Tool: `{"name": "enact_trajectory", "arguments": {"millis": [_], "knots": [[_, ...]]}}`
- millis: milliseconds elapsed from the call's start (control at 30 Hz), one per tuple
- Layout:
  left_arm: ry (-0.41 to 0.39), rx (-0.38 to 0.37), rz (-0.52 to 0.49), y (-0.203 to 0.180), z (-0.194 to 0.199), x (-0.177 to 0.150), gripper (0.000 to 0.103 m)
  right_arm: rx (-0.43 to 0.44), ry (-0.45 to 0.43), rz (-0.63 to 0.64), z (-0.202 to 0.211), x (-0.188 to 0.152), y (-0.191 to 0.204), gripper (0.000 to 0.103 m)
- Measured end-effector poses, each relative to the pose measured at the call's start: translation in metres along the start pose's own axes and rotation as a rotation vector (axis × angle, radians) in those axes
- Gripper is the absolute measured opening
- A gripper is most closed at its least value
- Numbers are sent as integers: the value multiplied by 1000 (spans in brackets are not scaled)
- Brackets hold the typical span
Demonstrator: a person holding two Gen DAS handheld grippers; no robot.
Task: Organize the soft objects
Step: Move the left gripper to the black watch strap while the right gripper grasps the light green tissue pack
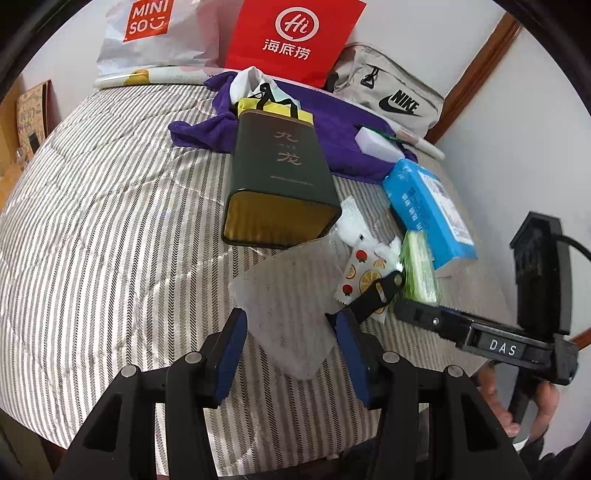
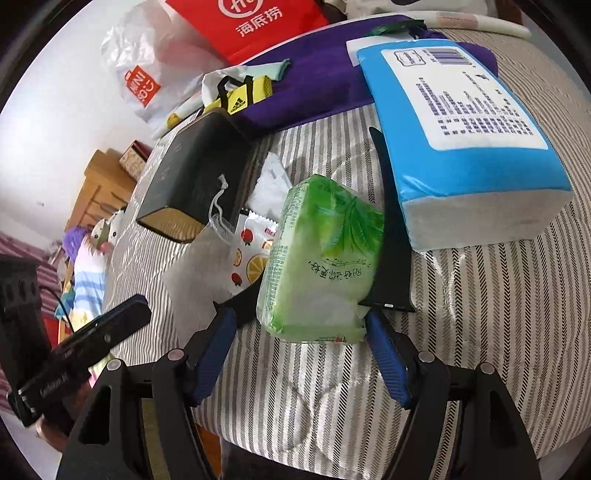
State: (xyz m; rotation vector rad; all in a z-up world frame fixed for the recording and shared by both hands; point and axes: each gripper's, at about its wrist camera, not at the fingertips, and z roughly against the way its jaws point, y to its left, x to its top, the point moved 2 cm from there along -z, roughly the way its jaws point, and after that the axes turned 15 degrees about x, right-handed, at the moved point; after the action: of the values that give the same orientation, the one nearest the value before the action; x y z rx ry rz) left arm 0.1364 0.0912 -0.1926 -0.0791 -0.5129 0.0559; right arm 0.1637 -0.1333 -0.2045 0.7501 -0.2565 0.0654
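On the striped bed cover a grey drawstring pouch (image 1: 291, 314) lies between the spread fingers of my open left gripper (image 1: 291, 332). My right gripper (image 2: 301, 325) has its fingers on both sides of a green tissue pack (image 2: 317, 258) and grips it; the right gripper also shows in the left wrist view (image 1: 400, 291). A fruit-print sachet (image 1: 364, 275) lies between pouch and pack. A blue tissue pack (image 2: 465, 147) lies to the right. A purple towel (image 1: 332, 125) lies behind.
A dark green tin (image 1: 280, 173) lies on its side in the middle. A red bag (image 1: 295, 37), a Miniso bag (image 1: 155, 33) and a Nike pouch (image 1: 391, 92) lean at the wall. A yellow Adidas bag (image 2: 243, 94) sits on the towel.
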Motion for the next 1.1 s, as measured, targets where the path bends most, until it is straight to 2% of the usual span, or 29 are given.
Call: {"name": "enact_trajectory", "arguments": {"millis": [33, 67, 100, 367, 567, 700, 800, 867, 900, 933, 1100], "knots": [[3, 8, -3, 0, -2, 0, 49, 0, 4, 7, -1, 0, 0, 43], [7, 11, -5, -1, -4, 0, 49, 4, 18, 5, -3, 0, 0, 35], [10, 10, -4, -1, -5, 0, 49, 8, 29, -1, -4, 0, -2, 32], [28, 13, 9, 1, -11, -2, 49, -5, 31, 95, 10, -12, 4, 28], [34, 25, 25, 2, -12, -3, 49, -22, 100, 198, 23, -37, 8, 27], [38, 36, 26, 2, -11, -6, 49, -77, 134, 259, 31, -54, 6, 27], [35, 38, 25, 1, -9, -8, 49, -101, 140, 261, 38, -60, -3, 33], [34, 31, 22, 0, -7, -8, 49, -108, 130, 260, 42, -61, -6, 45], [33, 25, 21, 0, -7, -8, 49, -101, 118, 263, 45, -62, -7, 54], [34, 20, 22, -1, -7, -8, 49, -95, 107, 264, 48, -62, -7, 58], [30, 11, 17, -3, -5, -8, 49, -80, 83, 290, 48, -58, 4, 59]]}}
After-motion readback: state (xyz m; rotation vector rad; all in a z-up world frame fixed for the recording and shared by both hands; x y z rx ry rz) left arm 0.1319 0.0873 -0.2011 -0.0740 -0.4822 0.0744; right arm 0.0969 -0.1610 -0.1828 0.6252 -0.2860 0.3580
